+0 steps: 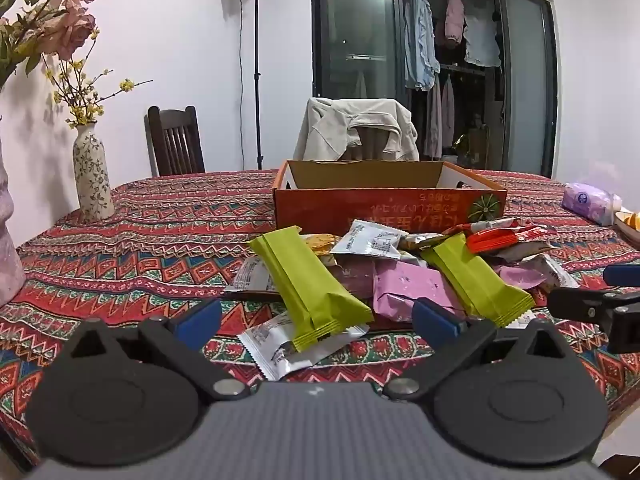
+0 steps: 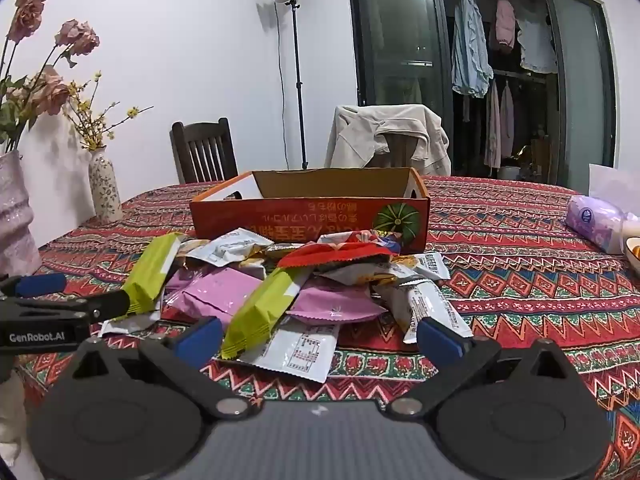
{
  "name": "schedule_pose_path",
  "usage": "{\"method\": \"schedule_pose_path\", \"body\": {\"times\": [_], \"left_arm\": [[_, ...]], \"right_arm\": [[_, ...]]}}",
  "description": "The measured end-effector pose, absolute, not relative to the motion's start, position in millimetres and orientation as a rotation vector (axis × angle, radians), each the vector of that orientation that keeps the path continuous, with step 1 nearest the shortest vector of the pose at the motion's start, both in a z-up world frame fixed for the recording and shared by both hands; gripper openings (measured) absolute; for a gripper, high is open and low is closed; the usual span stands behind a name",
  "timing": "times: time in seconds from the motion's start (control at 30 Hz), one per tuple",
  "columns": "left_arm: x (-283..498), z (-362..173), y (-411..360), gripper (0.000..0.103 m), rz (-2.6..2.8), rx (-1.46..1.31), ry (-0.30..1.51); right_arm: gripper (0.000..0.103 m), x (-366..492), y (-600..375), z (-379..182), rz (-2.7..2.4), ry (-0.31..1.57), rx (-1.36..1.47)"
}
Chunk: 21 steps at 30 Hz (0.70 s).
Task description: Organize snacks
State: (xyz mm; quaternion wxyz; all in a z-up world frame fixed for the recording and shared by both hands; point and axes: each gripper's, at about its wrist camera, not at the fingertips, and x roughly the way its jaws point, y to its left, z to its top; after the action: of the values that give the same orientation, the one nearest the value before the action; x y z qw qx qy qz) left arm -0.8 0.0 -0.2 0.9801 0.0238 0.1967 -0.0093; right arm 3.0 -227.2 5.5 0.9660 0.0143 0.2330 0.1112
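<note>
A pile of snack packets lies on the patterned tablecloth in front of an open orange cardboard box (image 1: 384, 210) (image 2: 308, 218). It holds two green bars (image 1: 310, 284) (image 1: 478, 282), pink packets (image 1: 404, 286) (image 2: 218, 290), white packets (image 1: 370, 242) (image 2: 298, 348) and a red packet (image 1: 502, 238) (image 2: 340, 256). My left gripper (image 1: 316, 322) is open and empty, its blue fingertips on either side of the near green bar. My right gripper (image 2: 318, 338) is open and empty, just short of the other green bar (image 2: 262, 312). Each gripper shows at the edge of the other's view.
Two flower vases (image 1: 92, 176) (image 2: 105, 188) stand at the table's left. A purple tissue pack (image 1: 590, 202) (image 2: 598, 224) and a dish lie at the right. Two chairs (image 2: 204, 152), one draped with a jacket (image 2: 390, 136), stand behind the table.
</note>
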Motion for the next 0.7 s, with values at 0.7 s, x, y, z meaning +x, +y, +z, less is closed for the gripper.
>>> {"method": "schedule_pose_path", "body": {"times": [0.7], "left_arm": [[-1,-5,4,0.103,-0.040,0.002,0.411]], "right_arm": [[0.103,4,-225,2,0.226,0.489,0.035]]}}
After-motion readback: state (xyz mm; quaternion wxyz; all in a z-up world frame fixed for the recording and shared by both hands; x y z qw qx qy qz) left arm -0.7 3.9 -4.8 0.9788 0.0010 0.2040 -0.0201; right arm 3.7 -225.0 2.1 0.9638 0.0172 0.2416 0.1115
